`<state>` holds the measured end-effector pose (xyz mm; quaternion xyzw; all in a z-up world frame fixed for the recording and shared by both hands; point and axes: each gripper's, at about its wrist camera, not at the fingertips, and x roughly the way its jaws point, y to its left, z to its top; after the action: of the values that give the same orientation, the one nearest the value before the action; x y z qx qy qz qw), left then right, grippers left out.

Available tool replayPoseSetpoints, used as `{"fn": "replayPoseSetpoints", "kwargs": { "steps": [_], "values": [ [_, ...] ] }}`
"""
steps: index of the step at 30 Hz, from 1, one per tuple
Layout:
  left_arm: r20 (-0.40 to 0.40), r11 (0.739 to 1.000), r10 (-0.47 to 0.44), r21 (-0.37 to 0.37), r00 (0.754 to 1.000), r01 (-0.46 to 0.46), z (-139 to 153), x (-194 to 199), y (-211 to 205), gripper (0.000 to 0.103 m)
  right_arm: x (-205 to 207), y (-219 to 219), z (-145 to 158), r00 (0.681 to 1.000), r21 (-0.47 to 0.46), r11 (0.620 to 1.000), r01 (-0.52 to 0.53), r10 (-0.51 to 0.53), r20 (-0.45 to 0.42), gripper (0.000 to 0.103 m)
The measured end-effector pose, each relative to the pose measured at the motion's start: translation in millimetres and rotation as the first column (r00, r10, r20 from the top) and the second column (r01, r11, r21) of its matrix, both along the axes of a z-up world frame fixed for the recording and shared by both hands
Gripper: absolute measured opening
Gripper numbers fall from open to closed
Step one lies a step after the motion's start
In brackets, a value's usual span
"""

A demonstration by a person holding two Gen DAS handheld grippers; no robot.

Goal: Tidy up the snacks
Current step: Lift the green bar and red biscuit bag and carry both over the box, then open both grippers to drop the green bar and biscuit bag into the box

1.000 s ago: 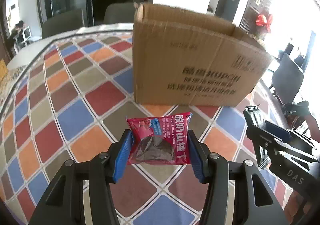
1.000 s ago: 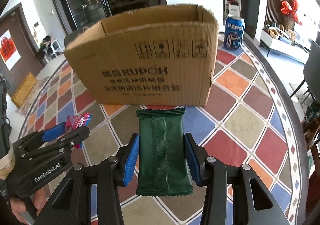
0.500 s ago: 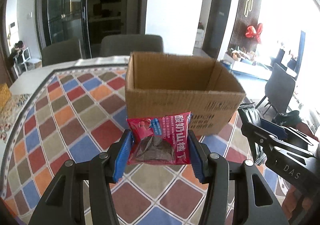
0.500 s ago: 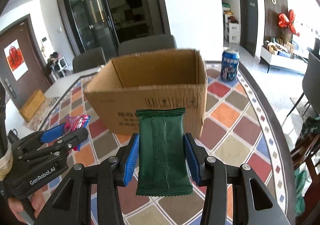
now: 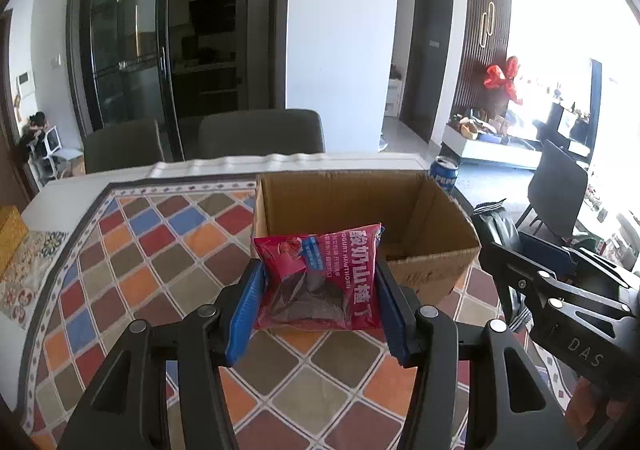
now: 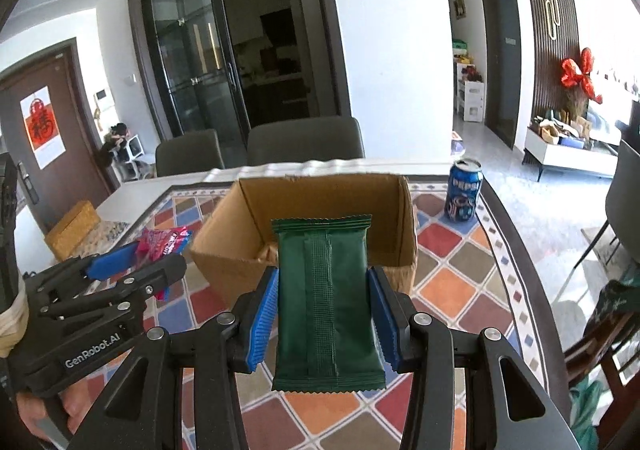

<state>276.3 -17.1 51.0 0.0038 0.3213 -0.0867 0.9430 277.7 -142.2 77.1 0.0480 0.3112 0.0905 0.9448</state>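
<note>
My left gripper point(image 5: 318, 282) is shut on a red hawthorn snack packet point(image 5: 320, 278), held in the air just in front of an open cardboard box point(image 5: 424, 262). My right gripper point(image 6: 324, 294) is shut on a dark green snack packet point(image 6: 326, 298), also held before the near wall of the same box point(image 6: 224, 262). In the right wrist view, the left gripper point(image 6: 132, 270) shows at the left with the red packet point(image 6: 162, 244). The right gripper's body shows at the right edge of the left wrist view. The box floor is partly hidden by the packets.
A table with a colourful diamond-patterned cloth point(image 5: 160, 250) bears the box. A blue Pepsi can point(image 6: 463, 196) stands to the right behind the box. Grey chairs point(image 6: 304, 140) stand at the far table edge. A yellow woven box point(image 6: 72, 228) lies at the left.
Both grippers have risen with their packets. The box, seen from its side a second ago, is now seen from above with its open inside in view.
</note>
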Motion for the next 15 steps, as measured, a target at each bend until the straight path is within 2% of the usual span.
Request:
{"fn": "replayPoseSetpoints", "kwargs": {
  "steps": [8, 15],
  "values": [
    [-0.002, 1.000, -0.003, -0.001, 1.000, 0.003, 12, 25, -2, 0.053, 16, 6, 15, 0.999, -0.040, 0.999, -0.011, 0.013, 0.034, 0.046],
    [-0.027, 1.000, -0.011, -0.013, 1.000, 0.011, 18, 52, -4, 0.053, 40, 8, 19, 1.000, -0.052, 0.999, -0.015, 0.016, 0.018, 0.046]
  ]
}}
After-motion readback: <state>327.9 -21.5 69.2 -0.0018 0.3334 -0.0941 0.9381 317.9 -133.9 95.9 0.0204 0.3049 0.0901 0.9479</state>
